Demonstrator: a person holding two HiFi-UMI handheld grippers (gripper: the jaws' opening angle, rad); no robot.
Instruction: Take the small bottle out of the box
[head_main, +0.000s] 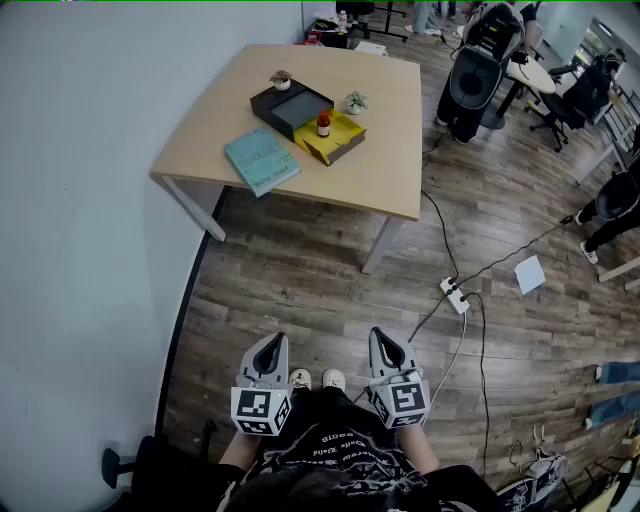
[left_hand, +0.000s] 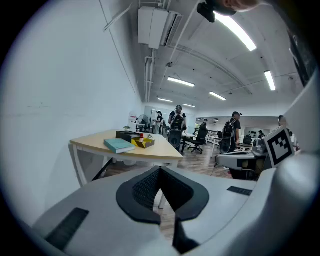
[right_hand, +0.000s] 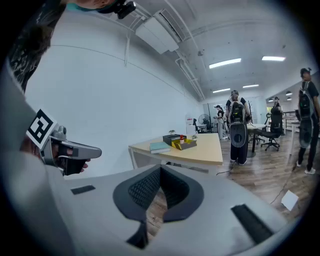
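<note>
The small brown bottle (head_main: 323, 124) with a red cap stands upright far ahead on a wooden table (head_main: 390, 150). It appears to stand in the open yellow box (head_main: 335, 140), right beside a black box (head_main: 290, 106). Both of my grippers are held low near my body, well away from the table. The left gripper (head_main: 271, 345) and the right gripper (head_main: 386, 340) are shut and hold nothing. In the left gripper view the bottle (left_hand: 141, 137) shows small beyond the shut gripper (left_hand: 160, 172). The right gripper view shows the bottle (right_hand: 181, 139) past its shut gripper (right_hand: 160, 172).
A teal book (head_main: 262, 160) lies at the table's near corner, and two small potted plants (head_main: 355, 101) stand by the boxes. A white wall runs along the left. On the wood floor lie a power strip (head_main: 454, 295) with cables and a sheet of paper (head_main: 529, 273). Chairs and people are beyond.
</note>
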